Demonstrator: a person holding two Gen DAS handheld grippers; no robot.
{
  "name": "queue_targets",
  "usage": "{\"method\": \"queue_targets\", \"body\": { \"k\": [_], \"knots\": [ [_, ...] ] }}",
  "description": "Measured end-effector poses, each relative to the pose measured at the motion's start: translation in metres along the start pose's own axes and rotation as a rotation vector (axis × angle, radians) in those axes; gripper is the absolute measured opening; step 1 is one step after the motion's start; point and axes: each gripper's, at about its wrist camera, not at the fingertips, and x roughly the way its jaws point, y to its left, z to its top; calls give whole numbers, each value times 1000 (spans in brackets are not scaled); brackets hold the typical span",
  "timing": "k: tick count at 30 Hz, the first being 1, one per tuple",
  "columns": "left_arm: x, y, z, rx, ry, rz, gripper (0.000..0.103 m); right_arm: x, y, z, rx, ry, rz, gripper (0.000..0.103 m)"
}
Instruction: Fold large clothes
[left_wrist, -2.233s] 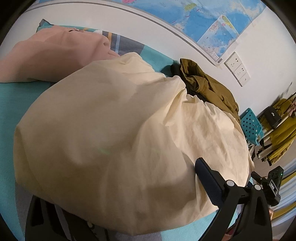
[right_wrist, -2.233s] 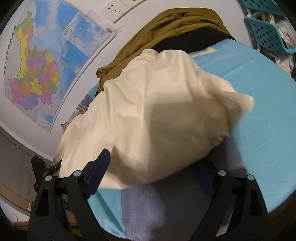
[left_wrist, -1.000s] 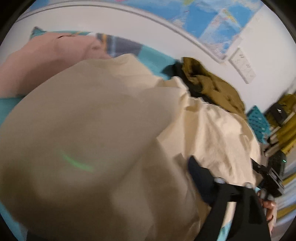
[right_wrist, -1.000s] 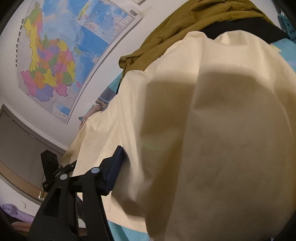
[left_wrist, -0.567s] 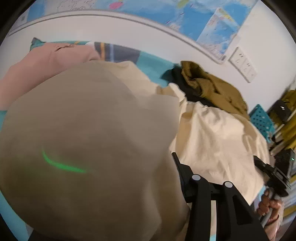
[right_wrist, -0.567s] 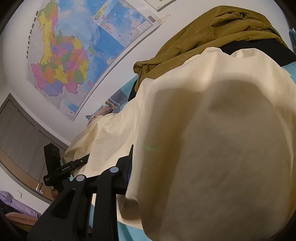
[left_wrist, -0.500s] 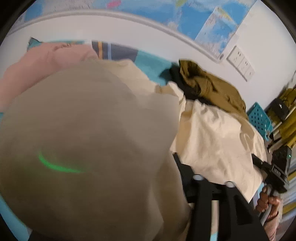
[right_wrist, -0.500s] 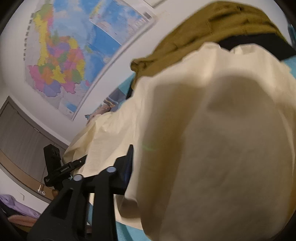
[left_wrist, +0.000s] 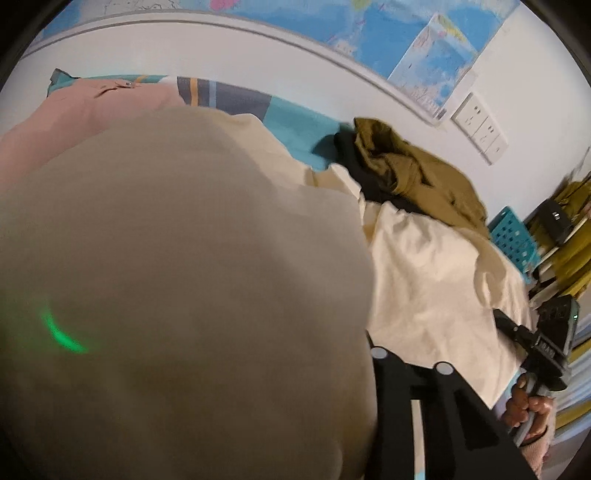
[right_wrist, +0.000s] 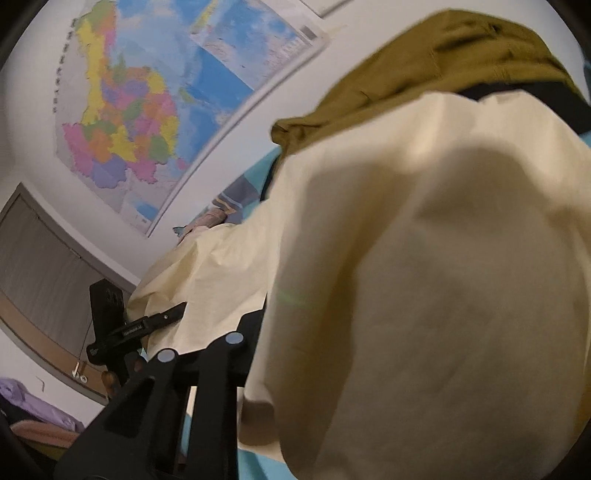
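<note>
A large cream garment (left_wrist: 424, 266) lies across the teal bed and bulges up close to both cameras, so it fills most of each view. In the left wrist view only the right finger (left_wrist: 384, 363) of my left gripper (right_wrist: 177, 312) shows, tight against the cloth's edge. Its other finger is under the cloth. In the right wrist view only the left finger (right_wrist: 251, 325) of my right gripper (left_wrist: 508, 323) shows, and the cream garment (right_wrist: 424, 258) covers the other one. Both pairs of jaws are closing with cloth between them. The pads are hidden.
An olive garment (left_wrist: 417, 184) on a black one (left_wrist: 349, 158) lies at the bed's far side by the wall. A pink garment (left_wrist: 74, 122) lies at the far left. A blue basket (left_wrist: 513, 236) and shelves stand past the bed's right end. A person's hand (left_wrist: 532, 410) holds the right gripper's handle.
The visible finger of each gripper has moved inward against the cloth. The cream garment has risen and now covers far more of both views.
</note>
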Motion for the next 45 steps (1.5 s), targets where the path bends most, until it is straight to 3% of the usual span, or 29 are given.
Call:
{"method": "queue_targets", "body": {
  "k": [5, 9, 10, 11, 12, 15, 18, 32, 45],
  "knots": [
    [14, 16, -1, -40, 53, -52, 59, 15, -16, -3, 57, 52, -31, 50],
    [17, 11, -1, -29, 52, -82, 77, 21, -21, -3, 79, 45, -15, 52],
    [18, 8, -1, -25, 50, -72, 77, 23, -20, -2, 71, 44, -18, 49],
    [20, 5, -1, -21, 48, -57, 76, 23, -18, -2, 63, 39, -17, 42],
    [20, 2, -1, -19, 46, -41, 63, 22, -16, -1, 59, 36, -16, 38],
    [16, 0, 3, -26, 43, -18, 39, 12, -7, 2, 28, 19, -10, 24],
    [8, 1, 8, -26, 46, -24, 30, 1, 9, 8, -11, -3, -8, 19],
    [-41, -14, 33, 39, -26, -66, 25, -23, 81, 38, -204, -56, -12, 15],
    [-109, -13, 69, 102, -187, -42, 21, -25, 160, 89, -364, -124, 45, 14]
  ]
}}
